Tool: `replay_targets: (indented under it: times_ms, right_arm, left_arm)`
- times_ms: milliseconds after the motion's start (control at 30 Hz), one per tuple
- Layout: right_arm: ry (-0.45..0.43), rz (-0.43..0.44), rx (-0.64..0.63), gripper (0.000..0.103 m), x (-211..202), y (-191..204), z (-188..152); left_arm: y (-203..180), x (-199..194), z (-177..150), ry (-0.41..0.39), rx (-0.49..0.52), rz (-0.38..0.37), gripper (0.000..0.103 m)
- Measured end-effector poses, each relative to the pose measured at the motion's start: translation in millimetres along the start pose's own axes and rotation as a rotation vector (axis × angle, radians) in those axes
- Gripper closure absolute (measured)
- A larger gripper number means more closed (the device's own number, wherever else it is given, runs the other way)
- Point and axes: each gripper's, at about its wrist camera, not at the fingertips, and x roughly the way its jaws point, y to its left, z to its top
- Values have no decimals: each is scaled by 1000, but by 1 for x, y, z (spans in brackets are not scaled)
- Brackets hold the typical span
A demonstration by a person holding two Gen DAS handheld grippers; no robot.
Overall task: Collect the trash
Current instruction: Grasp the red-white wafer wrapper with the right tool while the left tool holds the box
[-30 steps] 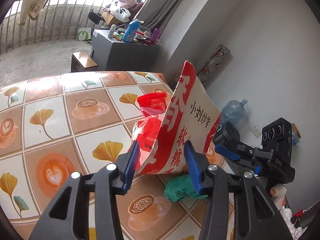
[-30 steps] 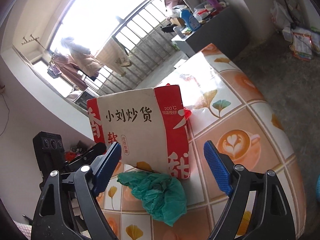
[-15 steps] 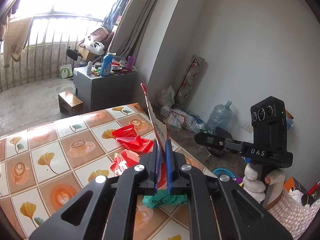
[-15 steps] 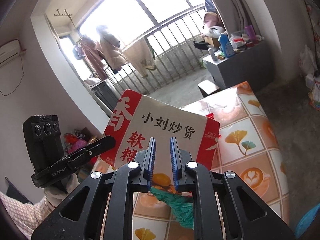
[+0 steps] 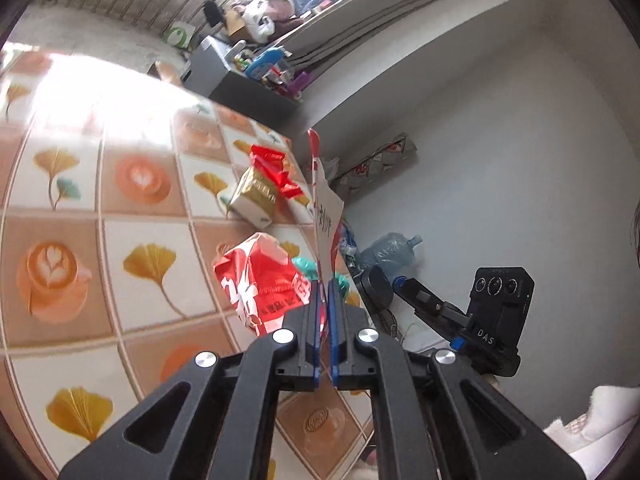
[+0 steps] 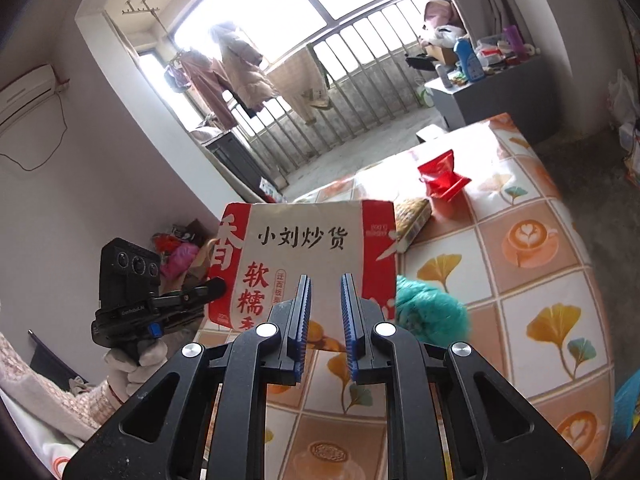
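A red-and-white paper bag [image 6: 308, 248] with black characters stands upright over the near edge of the tiled table [image 6: 540, 320]. My right gripper [image 6: 324, 300] is closed to a narrow gap on the bag's lower front. My left gripper [image 5: 324, 284] is shut on the bag's side edge, which the left wrist view shows edge-on as the paper bag [image 5: 326, 208]. On the table lie a red plastic bag [image 5: 260, 276], a crumpled green wad [image 6: 432, 308], a gold-and-white packet [image 5: 254, 196] and a red wrapper [image 6: 442, 176].
The table's edge runs just right of the bag, with a blue water jug [image 5: 390, 248] on the floor beyond. A grey cabinet [image 6: 480, 92] loaded with bottles stands by the balcony railing. A gloved hand [image 6: 136, 360] holds the left gripper.
Both grippers went from wide open around the bag to closed on it. The bag has since moved with them toward the table's edge, uncovering the gold packet, and both wrists have rolled.
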Motion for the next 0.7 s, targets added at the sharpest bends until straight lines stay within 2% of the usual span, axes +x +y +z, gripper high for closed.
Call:
replay_targets:
  times_ms: [67,167,233,300,333,367,500,600,700]
  right_arm:
    - [45,4,-17,87,21,10,-6]
    - [126,-24,-13,87,54,17,-11]
    - [196,-75,-49,87,77,20,-17]
    - [265,-92,-44,88,97,17,-24]
    - [272,-84,-32,88,101,15,-26]
    - [267,-74,-23,88,102,14,-26]
    - [271,-67,-4,89,101,11,-24]
    - [279,-64,8,89,101,11,-26]
    - [278,-67,12,89,101,13,-26]
  left_arm:
    - [10,2,-17,57,-64,-7,100]
    - [12,8,-40,155,-92,-13,100]
    - [7,14,-52,236,-70,-6,100]
    - [3,11,-58,269,-25,50,99]
    - [2,8,-58,276,-3,78,96]
    - [1,2,-58,269,20,107,90]
    - [-4,-30,-48,189,93,152,90]
    - [-9,-43,-39,121,146,148,90]
    - [-20,-36,-30,88,211,142,89]
